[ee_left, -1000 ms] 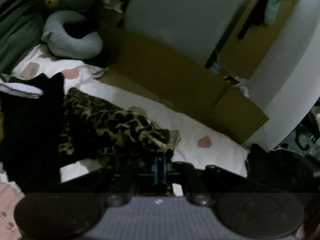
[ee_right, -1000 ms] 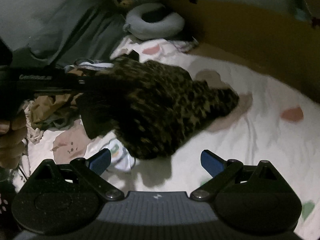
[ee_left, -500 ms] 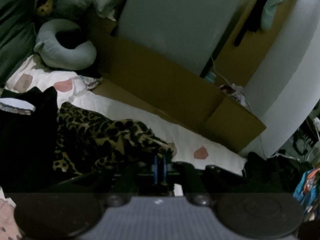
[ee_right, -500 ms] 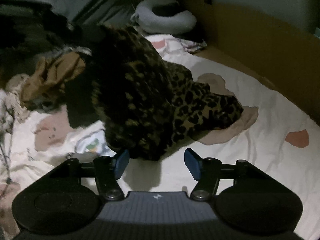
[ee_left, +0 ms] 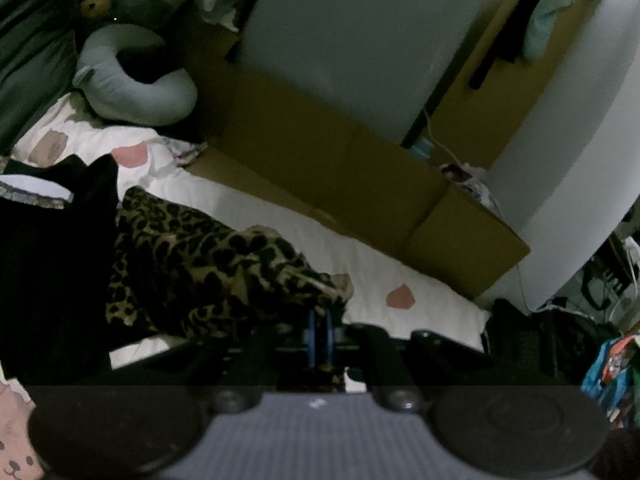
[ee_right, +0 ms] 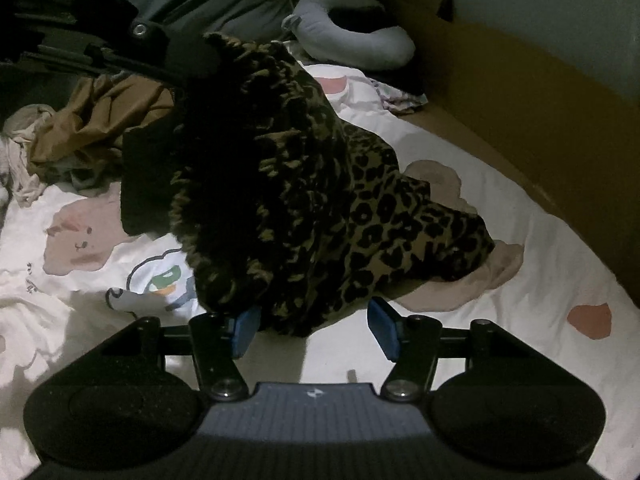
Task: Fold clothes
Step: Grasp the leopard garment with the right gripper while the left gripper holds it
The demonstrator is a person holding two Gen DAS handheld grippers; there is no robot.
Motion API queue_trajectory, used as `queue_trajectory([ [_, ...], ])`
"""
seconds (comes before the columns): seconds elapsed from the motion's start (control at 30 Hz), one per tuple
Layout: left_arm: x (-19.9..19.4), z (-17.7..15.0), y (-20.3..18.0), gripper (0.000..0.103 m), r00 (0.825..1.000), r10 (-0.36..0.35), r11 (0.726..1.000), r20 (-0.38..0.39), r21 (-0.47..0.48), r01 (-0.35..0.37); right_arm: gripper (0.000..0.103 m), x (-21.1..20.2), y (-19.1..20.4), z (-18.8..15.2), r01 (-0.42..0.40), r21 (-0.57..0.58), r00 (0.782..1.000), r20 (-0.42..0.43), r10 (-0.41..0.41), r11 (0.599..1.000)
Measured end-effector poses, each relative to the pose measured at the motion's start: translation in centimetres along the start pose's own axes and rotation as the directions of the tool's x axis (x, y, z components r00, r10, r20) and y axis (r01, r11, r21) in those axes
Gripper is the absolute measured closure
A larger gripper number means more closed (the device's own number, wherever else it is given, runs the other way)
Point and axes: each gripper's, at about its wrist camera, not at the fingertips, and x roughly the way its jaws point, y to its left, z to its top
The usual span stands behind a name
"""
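Between the right gripper's (ee_right: 313,330) spread fingers, the leopard-print garment (ee_right: 328,200) hangs, unfolded.
The left gripper (ee_left: 319,330), fingers pressed together, pinches its far edge; beyond the fingertips, the white bedsheet (ee_right: 500,320) and crumpled clothes pile (ee_right: 92,128) wait.

A dim home bedroom: a bed (ee_right: 500,240) with cartoon-print bedding, a neck pillow (ee_right: 360,44) at 12 o'clock, clothes heaped (ee_right: 80,128) at 10 o'clock.
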Motion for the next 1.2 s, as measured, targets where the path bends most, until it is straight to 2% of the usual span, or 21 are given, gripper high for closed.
queue_trajectory([
  [0.2, -0.3, -0.1, 0.5, 0.098, 1.000, 0.009, 1.000, -0.003, -0.007, -0.009, 0.040, -0.3, 1.3, 0.8, 0.020, -0.056, 0.998, 0.062, -0.017, 0.998],
  [0.3, -0.5, -0.1, 0.7, 0.098, 1.000, 0.020, 1.000, -0.006, -0.011, -0.020, 0.041, 0.3, 1.3, 1.2, 0.018, -0.070, 0.998, 0.060, -0.014, 0.997],
  [0.33, -0.6, -0.2, 0.8, 0.098, 1.000, 0.024, 1.000, -0.007, -0.013, -0.024, 0.053, 0.5, 1.1, 1.4, 0.000, -0.065, 0.998, 0.060, 0.004, 0.998],
  [0.37, -0.6, -0.2, 0.9, 0.098, 1.000, 0.027, 1.000, -0.008, -0.014, -0.027, 0.071, 0.7, 0.7, 1.5, -0.030, -0.056, 0.998, 0.060, 0.034, 0.998],
  [0.43, -0.6, -0.3, 1.1, 0.098, 0.999, 0.034, 0.999, -0.010, -0.015, -0.035, 0.084, 0.9, 0.3, 1.7, -0.059, -0.040, 0.997, 0.045, 0.060, 0.997],
  [0.47, -0.6, -0.3, 1.2, 0.098, 0.999, 0.037, 0.999, -0.012, -0.015, -0.037, 0.085, 0.8, 0.3, 1.7, -0.056, -0.043, 0.997, 0.045, 0.058, 0.997],
  [0.77, -1.4, -0.4, 0.9, 0.098, 1.000, 0.012, 1.000, -0.028, -0.003, -0.012, 0.090, -1.1, -0.1, 1.0, -0.066, -0.035, 0.996, 0.050, 0.068, 0.997],
  [1.0, -3.8, 0.3, -0.9, 0.098, 0.999, -0.031, 0.999, -0.012, 0.014, 0.031, 0.092, -5.0, 0.0, 1.9, -0.072, -0.008, 0.992, 0.103, 0.072, 0.997],
  [1.2, -6.7, 1.8, -3.0, 0.098, 0.999, -0.040, 0.999, 0.017, 0.038, 0.039, 0.092, -9.0, 0.6, 3.4, -0.074, -0.012, 0.986, 0.150, 0.075, 0.997],
])
